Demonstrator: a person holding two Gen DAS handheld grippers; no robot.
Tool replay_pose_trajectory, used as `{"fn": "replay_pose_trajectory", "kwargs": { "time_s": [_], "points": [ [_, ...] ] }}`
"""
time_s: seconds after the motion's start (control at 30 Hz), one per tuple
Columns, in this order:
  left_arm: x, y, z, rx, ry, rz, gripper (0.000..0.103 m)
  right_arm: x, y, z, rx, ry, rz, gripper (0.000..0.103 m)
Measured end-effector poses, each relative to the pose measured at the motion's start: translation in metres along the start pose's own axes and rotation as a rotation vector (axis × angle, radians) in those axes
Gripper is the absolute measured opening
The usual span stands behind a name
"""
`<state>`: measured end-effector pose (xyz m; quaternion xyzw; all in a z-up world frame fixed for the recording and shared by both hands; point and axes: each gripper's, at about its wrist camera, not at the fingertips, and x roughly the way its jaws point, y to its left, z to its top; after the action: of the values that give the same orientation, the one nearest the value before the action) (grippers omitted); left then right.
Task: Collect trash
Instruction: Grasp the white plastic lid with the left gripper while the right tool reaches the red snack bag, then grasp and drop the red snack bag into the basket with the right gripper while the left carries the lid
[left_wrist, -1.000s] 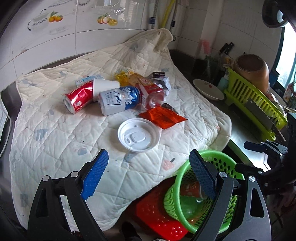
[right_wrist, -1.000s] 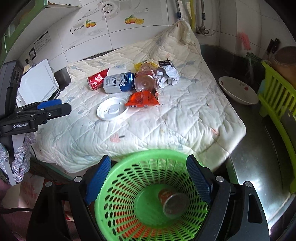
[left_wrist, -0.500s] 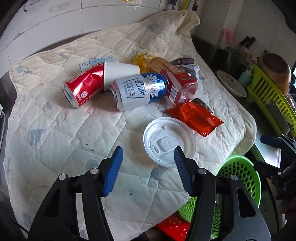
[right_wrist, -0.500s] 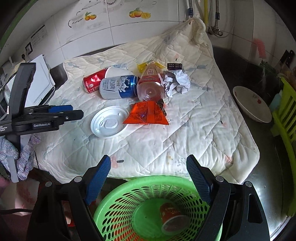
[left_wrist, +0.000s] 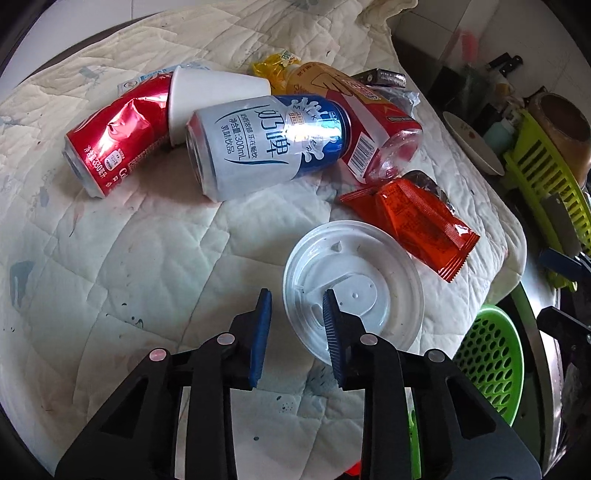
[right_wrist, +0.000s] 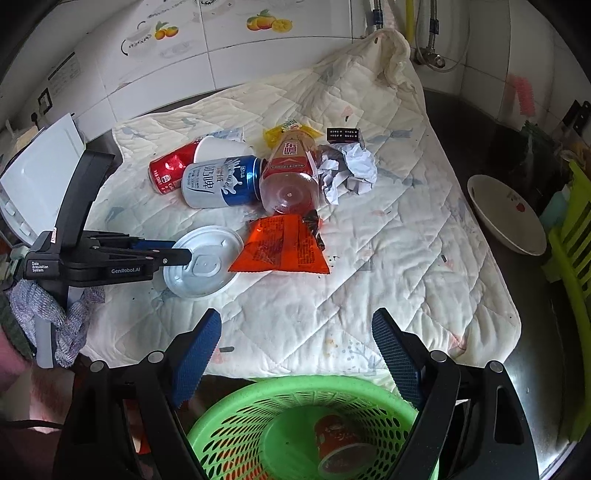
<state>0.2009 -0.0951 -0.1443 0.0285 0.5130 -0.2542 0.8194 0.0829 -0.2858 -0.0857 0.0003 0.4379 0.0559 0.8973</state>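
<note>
A white plastic lid (left_wrist: 365, 291) (right_wrist: 207, 262) lies flat on the quilted cloth. My left gripper (left_wrist: 295, 299) (right_wrist: 181, 254) is low over it, jaws closing, with the lid's left rim between them and a gap still showing. Behind the lid lie an orange packet (left_wrist: 413, 221), a blue-and-white can (left_wrist: 266, 144), a crushed red can (left_wrist: 118, 144), a white cup (left_wrist: 214, 96), a red-labelled bottle (left_wrist: 369, 122) and crumpled paper (right_wrist: 351, 170). My right gripper (right_wrist: 297, 321) stands open and empty above the green basket (right_wrist: 258, 424), which holds a red cup (right_wrist: 340, 439).
The quilted cloth (right_wrist: 406, 258) covers the counter up to a tiled wall. To its right stand a white bowl (right_wrist: 506, 218) and a lime dish rack (left_wrist: 543, 173) on a dark steel counter. A white appliance (right_wrist: 37, 177) sits at the left.
My left gripper has come forward and down to the lid and its jaws have narrowed a lot. The right gripper has slid towards the cloth, so the basket sits lower in its view.
</note>
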Motion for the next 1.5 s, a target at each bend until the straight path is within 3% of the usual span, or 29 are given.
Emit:
{"fn": "replay_pose_trajectory", "kwargs": {
  "time_s": [0.17, 0.3, 0.6, 0.97, 1.3, 1.5],
  "points": [
    [0.005, 0.003, 0.003, -0.010, 0.006, -0.006, 0.027, 0.008, 0.003, 0.009, -0.013, 0.007, 0.007, 0.081],
    [0.004, 0.003, 0.003, 0.009, -0.004, -0.020, 0.009, 0.016, 0.005, 0.017, -0.024, 0.012, 0.010, 0.081],
    [-0.018, 0.011, 0.004, 0.051, -0.059, 0.036, 0.007, 0.037, 0.006, 0.035, -0.031, 0.030, 0.026, 0.081],
    [-0.062, 0.059, 0.006, -0.041, -0.151, 0.106, 0.004, 0.092, 0.005, 0.056, -0.030, 0.086, 0.035, 0.082],
    [-0.079, 0.079, 0.001, -0.081, -0.177, 0.137, 0.004, 0.138, -0.001, 0.062, 0.030, 0.146, 0.059, 0.085],
    [-0.083, 0.083, -0.002, -0.089, -0.185, 0.139, 0.004, 0.136, 0.003, 0.060, 0.029, 0.140, 0.035, 0.068]
  ]
}}
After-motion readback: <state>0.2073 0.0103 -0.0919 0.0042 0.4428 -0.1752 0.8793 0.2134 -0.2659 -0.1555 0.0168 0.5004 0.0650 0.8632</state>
